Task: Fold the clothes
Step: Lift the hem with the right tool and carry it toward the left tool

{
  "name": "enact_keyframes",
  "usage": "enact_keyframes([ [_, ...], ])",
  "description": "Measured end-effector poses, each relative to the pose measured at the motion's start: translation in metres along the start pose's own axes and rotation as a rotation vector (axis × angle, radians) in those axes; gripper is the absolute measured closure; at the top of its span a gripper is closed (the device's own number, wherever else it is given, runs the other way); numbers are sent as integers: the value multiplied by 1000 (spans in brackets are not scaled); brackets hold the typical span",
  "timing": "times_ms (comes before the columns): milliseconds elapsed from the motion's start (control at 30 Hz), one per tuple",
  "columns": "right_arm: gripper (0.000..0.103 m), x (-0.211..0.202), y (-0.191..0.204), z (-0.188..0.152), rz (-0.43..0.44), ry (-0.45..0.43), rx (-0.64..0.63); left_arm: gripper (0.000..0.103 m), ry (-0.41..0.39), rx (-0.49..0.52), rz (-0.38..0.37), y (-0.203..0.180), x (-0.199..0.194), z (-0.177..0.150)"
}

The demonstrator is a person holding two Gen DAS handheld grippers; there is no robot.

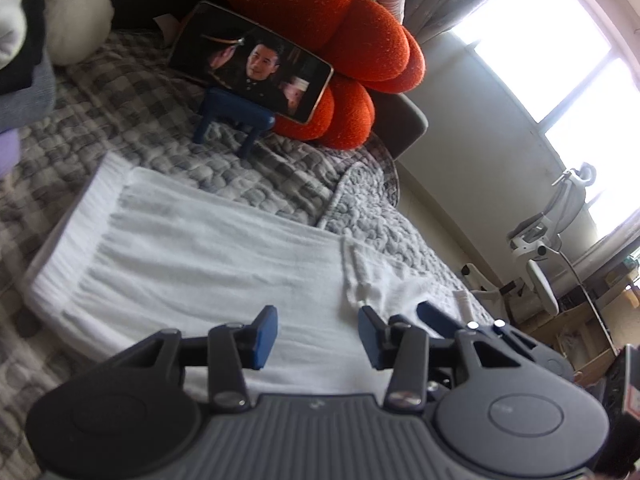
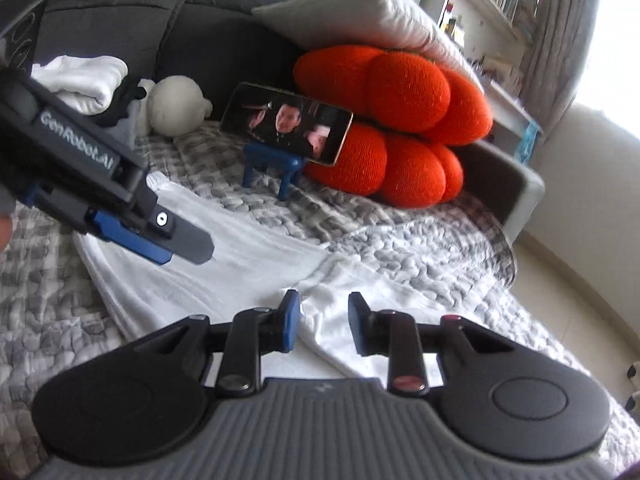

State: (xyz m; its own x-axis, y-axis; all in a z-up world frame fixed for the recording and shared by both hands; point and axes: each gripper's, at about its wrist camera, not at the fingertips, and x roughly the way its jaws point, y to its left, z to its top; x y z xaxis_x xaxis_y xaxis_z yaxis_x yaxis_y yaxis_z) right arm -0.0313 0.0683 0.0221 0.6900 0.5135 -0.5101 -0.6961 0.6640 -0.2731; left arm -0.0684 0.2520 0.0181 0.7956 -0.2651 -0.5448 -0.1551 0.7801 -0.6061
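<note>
A white garment (image 1: 192,248) is laid flat on a grey checked blanket (image 1: 132,120) that covers a dark grey sofa (image 2: 120,12). A ribbed band is seen along the garment's far left edge, and a drawstring (image 1: 352,276) lies on the cloth near its right side. The left claw (image 1: 318,338) is held just above the near part of the garment with its blue fingers (image 1: 264,336) spread apart and nothing between them. The right claw (image 2: 322,326) is likewise held open over the near edge of the cloth, gripping nothing. Behind the garment a phone (image 2: 288,128) is propped on a small blue stand (image 2: 272,168), with an orange cushion (image 2: 400,128) just beside it. A pile of folded clothes (image 2: 84,84) is seen at the far left of the sofa, next to a pale plush toy (image 2: 176,104)
</note>
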Motion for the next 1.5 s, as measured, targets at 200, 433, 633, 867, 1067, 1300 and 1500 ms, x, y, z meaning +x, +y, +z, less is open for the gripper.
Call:
enact_keyframes([
  [200,72,11,8,-7,37,38,-2,57,16,-39,-21,5,10,6],
  [433,83,9,-15,-4,99,33,149,57,44,-77,-32,5,26,9],
  [633,83,8,-16,8,150,-23,128,57,48,-104,-23,4,32,13],
  [867,83,36,-6,14,189,85,28,56,21,-110,25,16,17,18],
  [1067,82,14,-14,4,289,109,130,55,13,-105,14,17,17,21],
  [1300,81,15,-22,8,280,72,165,54,24,-107,-3,13,22,16],
  [1500,77,39,-28,15,249,100,93,53,10,-80,21,15,15,19],
])
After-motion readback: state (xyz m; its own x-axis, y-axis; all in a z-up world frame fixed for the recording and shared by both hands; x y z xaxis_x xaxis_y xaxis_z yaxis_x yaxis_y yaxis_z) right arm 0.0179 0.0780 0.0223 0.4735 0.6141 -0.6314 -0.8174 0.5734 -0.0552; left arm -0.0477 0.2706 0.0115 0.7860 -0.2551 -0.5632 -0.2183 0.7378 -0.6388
